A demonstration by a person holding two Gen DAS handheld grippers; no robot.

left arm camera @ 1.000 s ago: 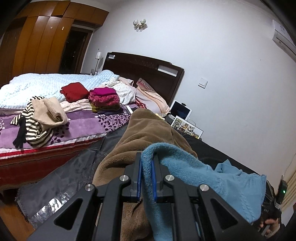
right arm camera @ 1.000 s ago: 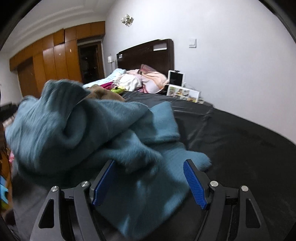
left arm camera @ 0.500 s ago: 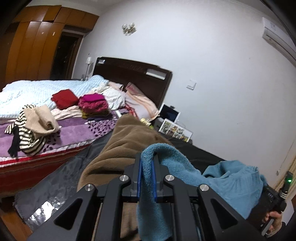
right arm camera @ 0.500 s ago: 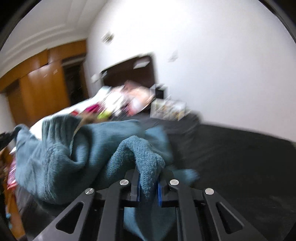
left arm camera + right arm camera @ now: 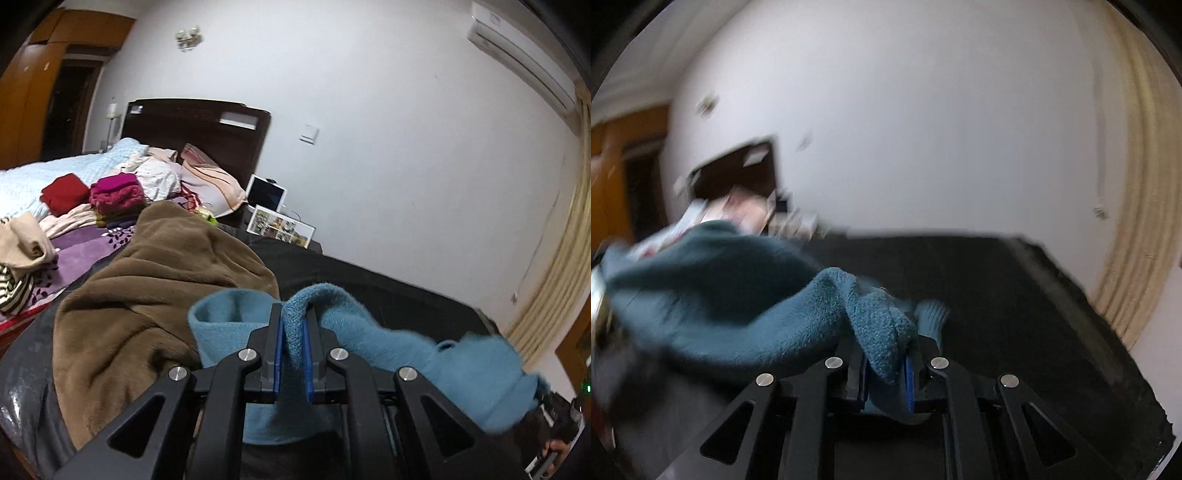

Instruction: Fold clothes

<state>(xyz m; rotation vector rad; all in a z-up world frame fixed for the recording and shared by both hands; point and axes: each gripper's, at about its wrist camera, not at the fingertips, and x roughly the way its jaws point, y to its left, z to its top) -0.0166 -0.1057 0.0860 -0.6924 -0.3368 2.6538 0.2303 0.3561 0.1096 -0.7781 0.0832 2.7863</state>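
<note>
A fuzzy teal sweater (image 5: 461,369) hangs stretched between both grippers above a black-covered surface (image 5: 369,288). My left gripper (image 5: 293,317) is shut on a folded ridge of the knit, and a cuff-like opening shows just left of the fingers. In the blurred right wrist view, my right gripper (image 5: 886,350) pinches another bunch of the sweater (image 5: 720,295). Its jaws are opening slightly with the fabric still pressed between the blue pads (image 5: 910,376). The rest of the sweater trails off to the left over the black surface (image 5: 1015,314).
A brown blanket (image 5: 147,295) lies heaped on the black surface's left part. Beyond it is a bed with folded clothes (image 5: 114,192) and loose garments. A photo frame (image 5: 280,227) and tablet stand by the wall. A cream curtain (image 5: 1137,221) hangs at right. A hand (image 5: 557,443) shows at lower right.
My right gripper closed on the sweater and swung fast to the right, pulling the fabric with it. The left gripper, still shut on the sweater, shifted and turned rightwards too.
</note>
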